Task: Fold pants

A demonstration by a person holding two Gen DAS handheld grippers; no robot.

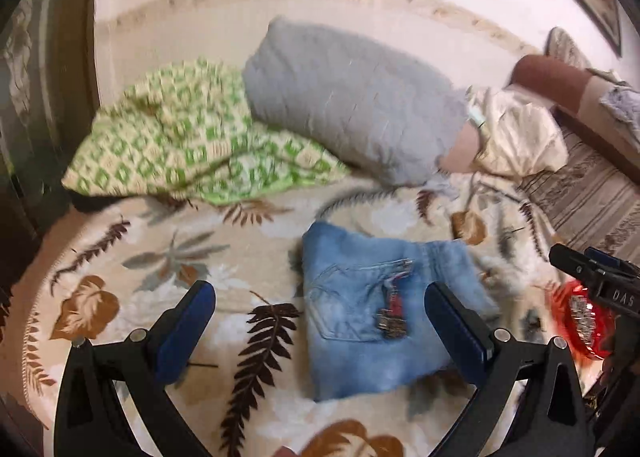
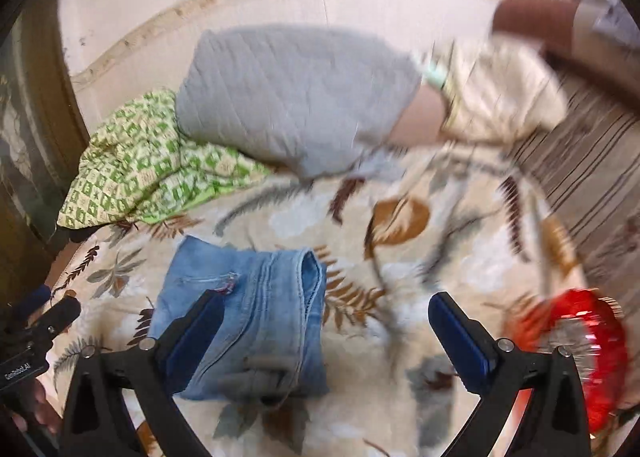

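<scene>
The light blue jeans (image 1: 376,313) lie folded into a compact rectangle on the leaf-patterned blanket (image 1: 168,257), back pocket with a patch facing up. My left gripper (image 1: 320,321) is open and empty, held above the blanket with the jeans between and beyond its fingers. In the right wrist view the folded jeans (image 2: 256,321) lie at lower left, waistband to the right. My right gripper (image 2: 324,333) is open and empty above the blanket, its left finger over the jeans. The right gripper's body (image 1: 596,281) shows at the left view's right edge.
A grey pillow (image 1: 352,105) and a green patterned pillow (image 1: 176,137) lie at the back of the bed. A cream cloth (image 1: 516,137) sits at the right. A red shiny object (image 2: 580,353) lies on the blanket at right. A striped surface (image 1: 592,193) borders the bed.
</scene>
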